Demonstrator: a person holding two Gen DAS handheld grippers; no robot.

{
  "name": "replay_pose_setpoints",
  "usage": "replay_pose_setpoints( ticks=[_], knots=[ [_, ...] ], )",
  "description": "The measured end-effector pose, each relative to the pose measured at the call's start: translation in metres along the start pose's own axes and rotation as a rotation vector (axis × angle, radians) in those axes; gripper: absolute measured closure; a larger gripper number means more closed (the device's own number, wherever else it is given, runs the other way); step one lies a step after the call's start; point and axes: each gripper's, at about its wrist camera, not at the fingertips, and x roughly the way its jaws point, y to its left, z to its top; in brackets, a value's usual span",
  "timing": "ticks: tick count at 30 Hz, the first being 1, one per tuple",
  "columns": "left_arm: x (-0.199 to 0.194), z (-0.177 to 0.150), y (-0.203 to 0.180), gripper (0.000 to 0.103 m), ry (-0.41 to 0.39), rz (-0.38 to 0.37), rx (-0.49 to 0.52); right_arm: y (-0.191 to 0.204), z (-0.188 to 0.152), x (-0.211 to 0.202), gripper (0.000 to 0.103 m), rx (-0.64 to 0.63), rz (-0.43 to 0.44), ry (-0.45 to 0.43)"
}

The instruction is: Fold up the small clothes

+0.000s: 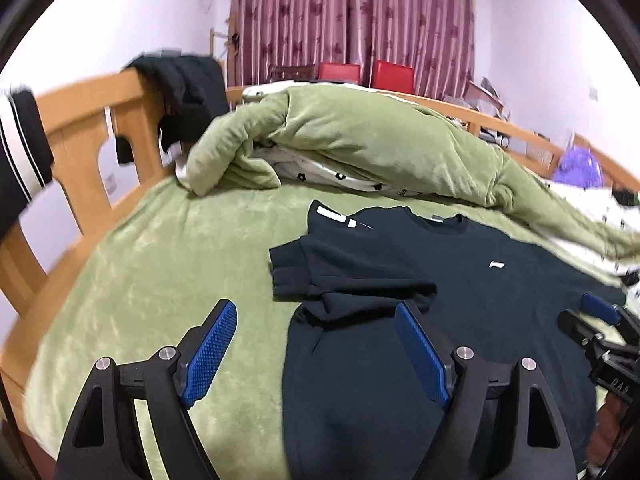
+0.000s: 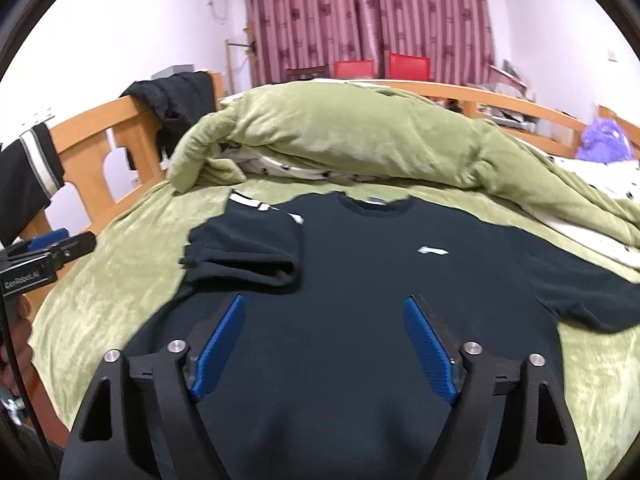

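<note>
A dark t-shirt is spread flat on the green bed cover, 1 sleeve folded inward over the chest. The left tongs and the right tongs are held apart above it, nothing gripped.

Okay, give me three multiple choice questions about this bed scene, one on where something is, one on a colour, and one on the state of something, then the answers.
1. Where does the dark T-shirt lie?
A. On the green bedspread
B. Over the headboard
C. On a red chair

2. What colour are the curtains?
A. Blue
B. Dark pink
C. White

3. How are the T-shirt's sleeves?
A. Both folded in
B. Both spread out
C. One folded in, one spread out

Answers:
1. A, it is laid flat on the bedspread.
2. B, they hang dark pink behind the bed.
3. C, the sleeve with white stripes lies folded onto the body, while the other sleeve stretches out.
</note>
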Motion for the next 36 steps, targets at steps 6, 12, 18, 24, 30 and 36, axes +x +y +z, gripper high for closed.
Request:
replay_pose_setpoints(
  ticks=[6,12,18,24,30,36],
  knots=[
    [0.046,0.007,0.019,0.023,0.017,0.026,-0.017,0.030,0.024,0.032,0.047,-0.083,0.018,0.011],
    [0.085,0.006,0.052,0.023,0.076,0.039,-0.110,0.045,0.032,0.088,0.047,-0.115,0.069,0.052],
    [0.107,0.005,0.075,0.024,0.092,0.073,-0.141,0.072,0.036,0.159,0.047,-0.140,0.161,0.113],
    [0.122,0.005,0.095,0.024,0.127,0.065,-0.207,0.121,0.039,0.225,0.040,-0.221,0.259,0.166],
    [0.133,0.000,0.104,0.024,0.148,0.086,-0.224,0.143,0.027,0.275,0.037,-0.268,0.246,0.241],
    [0.140,-0.002,0.106,0.024,0.175,0.064,-0.254,0.145,0.018,0.286,0.052,-0.266,0.262,0.253]
  ],
)
